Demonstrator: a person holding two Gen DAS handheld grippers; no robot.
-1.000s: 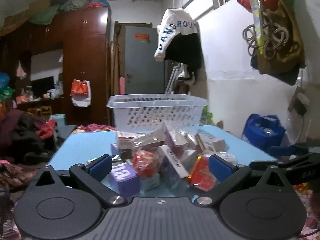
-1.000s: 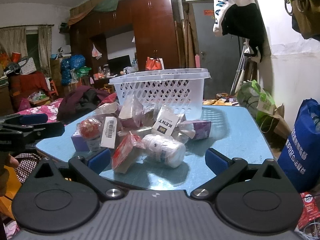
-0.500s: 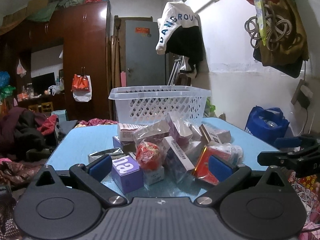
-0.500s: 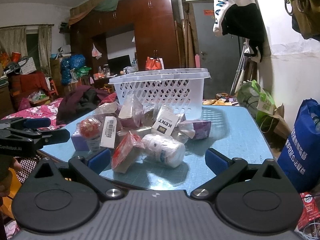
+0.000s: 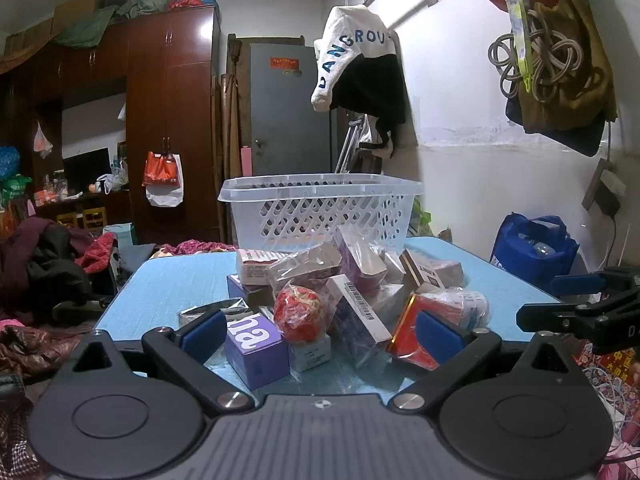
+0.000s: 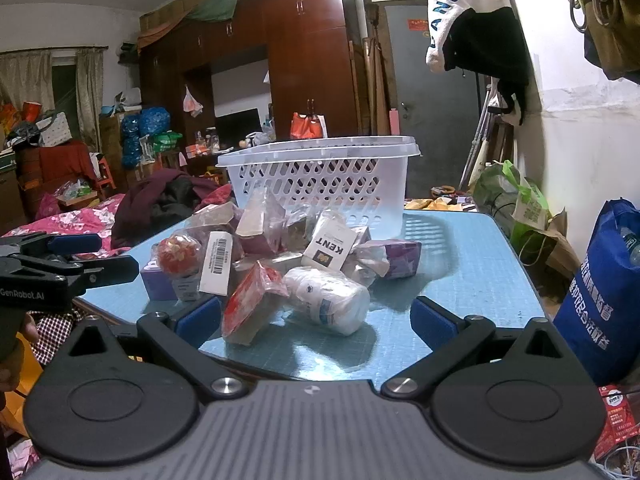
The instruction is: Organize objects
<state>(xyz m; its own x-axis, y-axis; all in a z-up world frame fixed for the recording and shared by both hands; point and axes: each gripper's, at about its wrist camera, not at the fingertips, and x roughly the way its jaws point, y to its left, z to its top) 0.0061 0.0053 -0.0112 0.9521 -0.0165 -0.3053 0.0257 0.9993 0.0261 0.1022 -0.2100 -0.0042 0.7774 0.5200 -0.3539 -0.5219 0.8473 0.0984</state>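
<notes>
A pile of small packaged goods lies on a blue table [image 5: 160,292]: a purple box [image 5: 256,346], a red wrapped ball [image 5: 299,312], a red packet [image 6: 248,306], a white bottle [image 6: 328,300] and a KENT box [image 6: 329,246]. A white lattice basket [image 5: 320,210] stands behind the pile, also in the right wrist view [image 6: 320,176]. My left gripper [image 5: 320,334] is open and empty just before the pile at the near edge. My right gripper [image 6: 316,314] is open and empty at the table's near right corner, facing the bottle.
The left gripper shows at the left of the right wrist view [image 6: 60,268]; the right gripper shows at the right of the left wrist view [image 5: 580,312]. A blue bag [image 6: 608,292] stands on the floor right of the table. Clothes lie on a bed [image 6: 80,220] to the left.
The left gripper has pulled back a little from the pile and tilted up. The right gripper has stayed still. Both stay open.
</notes>
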